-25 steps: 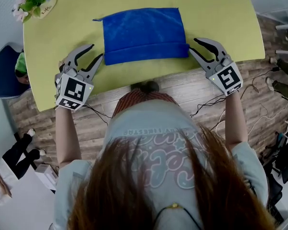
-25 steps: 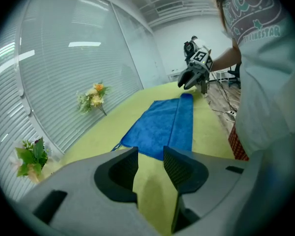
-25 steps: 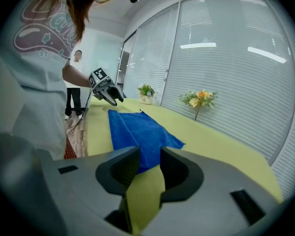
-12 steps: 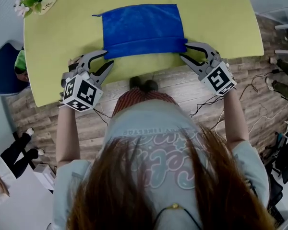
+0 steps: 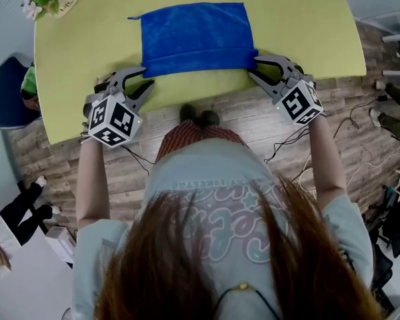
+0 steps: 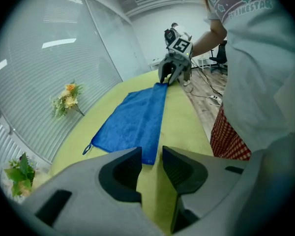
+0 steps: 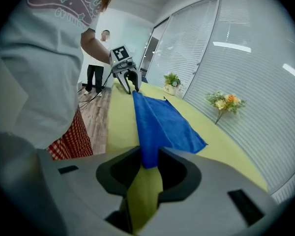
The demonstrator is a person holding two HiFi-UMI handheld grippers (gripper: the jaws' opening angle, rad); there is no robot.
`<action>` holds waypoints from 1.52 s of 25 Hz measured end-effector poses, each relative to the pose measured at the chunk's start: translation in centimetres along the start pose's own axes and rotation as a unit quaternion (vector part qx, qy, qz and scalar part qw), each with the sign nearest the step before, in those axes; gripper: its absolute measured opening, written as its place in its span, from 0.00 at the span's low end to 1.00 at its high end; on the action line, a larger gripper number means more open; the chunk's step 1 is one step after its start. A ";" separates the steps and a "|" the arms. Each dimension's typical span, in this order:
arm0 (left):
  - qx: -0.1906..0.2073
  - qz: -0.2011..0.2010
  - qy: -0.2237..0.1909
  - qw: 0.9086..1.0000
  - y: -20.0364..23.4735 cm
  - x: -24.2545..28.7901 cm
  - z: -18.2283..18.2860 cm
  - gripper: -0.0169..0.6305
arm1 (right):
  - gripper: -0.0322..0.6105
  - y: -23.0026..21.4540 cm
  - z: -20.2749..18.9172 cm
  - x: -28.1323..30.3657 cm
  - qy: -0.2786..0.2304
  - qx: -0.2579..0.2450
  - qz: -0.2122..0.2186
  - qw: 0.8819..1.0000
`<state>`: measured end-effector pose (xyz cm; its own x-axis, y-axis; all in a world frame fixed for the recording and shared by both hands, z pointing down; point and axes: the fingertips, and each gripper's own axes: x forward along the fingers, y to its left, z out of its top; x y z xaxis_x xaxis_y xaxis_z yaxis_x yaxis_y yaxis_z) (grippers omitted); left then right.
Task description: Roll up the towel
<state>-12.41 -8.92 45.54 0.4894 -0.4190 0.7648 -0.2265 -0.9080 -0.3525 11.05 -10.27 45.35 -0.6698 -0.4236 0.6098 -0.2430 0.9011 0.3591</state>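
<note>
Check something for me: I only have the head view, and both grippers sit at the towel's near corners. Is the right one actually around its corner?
Observer: Yes. In the right gripper view, the corner of the towel stands in the gap of the right gripper. The jaws are apart, and I see no squeeze on the cloth.
Operator: And the left one?
Observer: The left gripper also has its jaws apart, but only the green table shows in its gap. The towel's corner lies just past the tips, in line with the gap.
</note>
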 end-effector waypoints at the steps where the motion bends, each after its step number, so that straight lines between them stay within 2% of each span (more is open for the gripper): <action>1: 0.002 -0.003 0.003 1.000 0.0 0.0 0.0 0.23 | 0.22 0.0 0.0 0.1 -0.001 0.000 -0.001 1.000; 3: 0.004 -0.009 0.008 1.000 0.1 0.1 -0.1 0.23 | 0.16 -0.1 0.0 0.2 0.000 -0.005 -0.006 1.000; 6: 0.007 -0.006 0.013 1.000 0.5 0.2 0.0 0.22 | 0.15 -0.3 0.0 0.4 0.004 -0.015 -0.014 1.000; 7: 0.009 0.001 0.013 1.000 0.8 0.2 0.1 0.14 | 0.14 -0.4 0.0 0.4 0.005 -0.019 -0.017 1.000; 9: 0.008 0.006 0.014 1.000 1.1 0.2 0.1 0.10 | 0.09 -0.4 0.1 0.4 0.007 -0.023 -0.020 1.000; 12: 0.006 -0.001 0.018 1.000 1.0 0.5 -0.1 0.10 | 0.09 -0.5 0.1 0.5 0.005 -0.018 -0.023 1.000; 17: -0.044 -0.007 -0.010 0.999 1.1 -0.3 0.1 0.07 | 0.08 -0.6 0.5 -0.3 -0.016 0.016 -0.031 0.999; 22: -0.064 -0.015 -0.028 0.997 -0.4 -1.8 0.8 0.06 | 0.08 0.5 0.9 -1.9 -0.035 0.041 -0.024 0.998; 27: -0.069 -0.026 -0.033 0.997 -1.9 -3.0 1.2 0.06 | 0.08 1.9 1.3 -3.1 -0.037 0.037 -0.004 0.999; 31: -0.063 -0.025 -0.033 0.997 -1.8 -3.3 1.4 0.06 | 0.08 2.4 1.5 -3.4 -0.043 0.060 0.008 0.997; 35: -0.053 -0.017 -0.030 0.998 -1.0 -3.0 1.4 0.06 | 0.08 1.2 2.0 -3.3 -0.053 0.059 0.003 0.997; 38: -0.059 -0.016 -0.032 0.998 0.0 -2.7 1.2 0.06 | 0.08 0.0 2.1 -2.9 -0.059 0.079 -0.009 0.995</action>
<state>-12.70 -7.74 42.83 0.5503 -0.3920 0.7372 -0.3048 -0.9163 -0.2597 11.45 -8.82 42.11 -0.7394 -0.4344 0.5144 -0.3562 0.9007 0.2486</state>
